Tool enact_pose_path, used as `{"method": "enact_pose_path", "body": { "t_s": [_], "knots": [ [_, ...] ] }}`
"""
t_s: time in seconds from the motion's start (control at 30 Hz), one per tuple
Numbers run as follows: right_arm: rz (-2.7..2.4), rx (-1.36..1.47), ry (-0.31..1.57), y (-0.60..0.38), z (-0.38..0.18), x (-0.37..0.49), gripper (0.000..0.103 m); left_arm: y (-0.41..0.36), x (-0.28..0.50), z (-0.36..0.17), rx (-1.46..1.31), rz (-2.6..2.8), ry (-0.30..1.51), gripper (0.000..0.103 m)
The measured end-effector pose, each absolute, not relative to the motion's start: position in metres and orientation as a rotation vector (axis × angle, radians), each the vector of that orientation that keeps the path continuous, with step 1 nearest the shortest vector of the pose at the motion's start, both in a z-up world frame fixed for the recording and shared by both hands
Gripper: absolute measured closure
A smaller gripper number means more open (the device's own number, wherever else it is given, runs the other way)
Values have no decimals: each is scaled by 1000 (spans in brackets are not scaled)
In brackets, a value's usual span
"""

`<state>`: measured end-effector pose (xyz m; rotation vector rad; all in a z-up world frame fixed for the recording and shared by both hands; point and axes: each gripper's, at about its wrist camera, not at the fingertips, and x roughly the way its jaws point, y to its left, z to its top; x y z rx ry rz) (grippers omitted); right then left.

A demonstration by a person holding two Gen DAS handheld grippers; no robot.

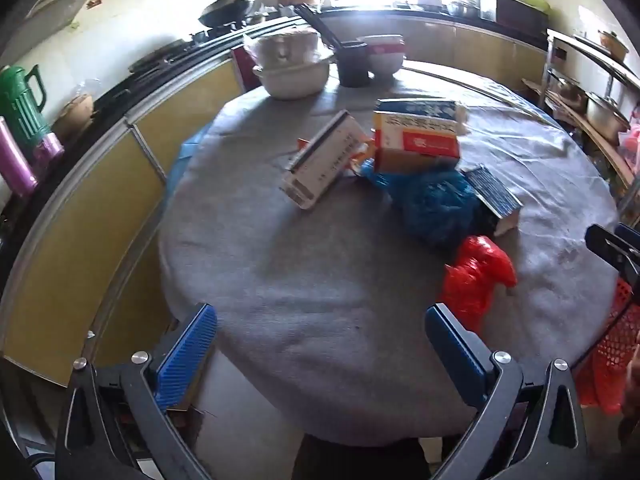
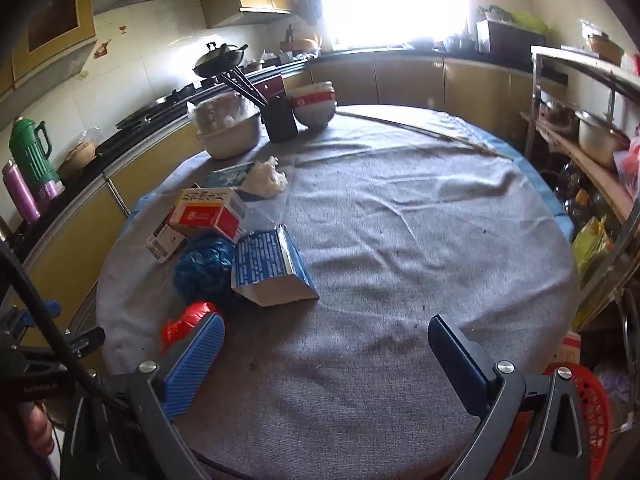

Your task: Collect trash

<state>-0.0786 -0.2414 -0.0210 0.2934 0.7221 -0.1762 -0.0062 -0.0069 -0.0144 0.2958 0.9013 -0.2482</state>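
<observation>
You're holding both the left gripper and right gripper wide apart, empty, near the red bag.

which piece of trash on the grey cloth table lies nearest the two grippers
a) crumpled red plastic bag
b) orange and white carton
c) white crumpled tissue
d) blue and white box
a: the crumpled red plastic bag sits at the near end of the trash pile, beside the open left gripper and touching the open right gripper in its view.

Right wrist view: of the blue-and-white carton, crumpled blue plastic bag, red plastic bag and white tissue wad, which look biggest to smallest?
1. Blue-and-white carton
2. Crumpled blue plastic bag
3. Red plastic bag and white tissue wad: unsure, since the bag is partly hidden by a gripper finger and the wad lies farther away.
</observation>
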Motion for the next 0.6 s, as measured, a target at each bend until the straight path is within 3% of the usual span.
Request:
{"method": "enact_pose_path", "body": {
  "t_s": [0.6],
  "knots": [
    [-54, 240, 663, -217, 8, -96, 0, 9, -17, 6, 275, -177, 823, 0]
  ]
}}
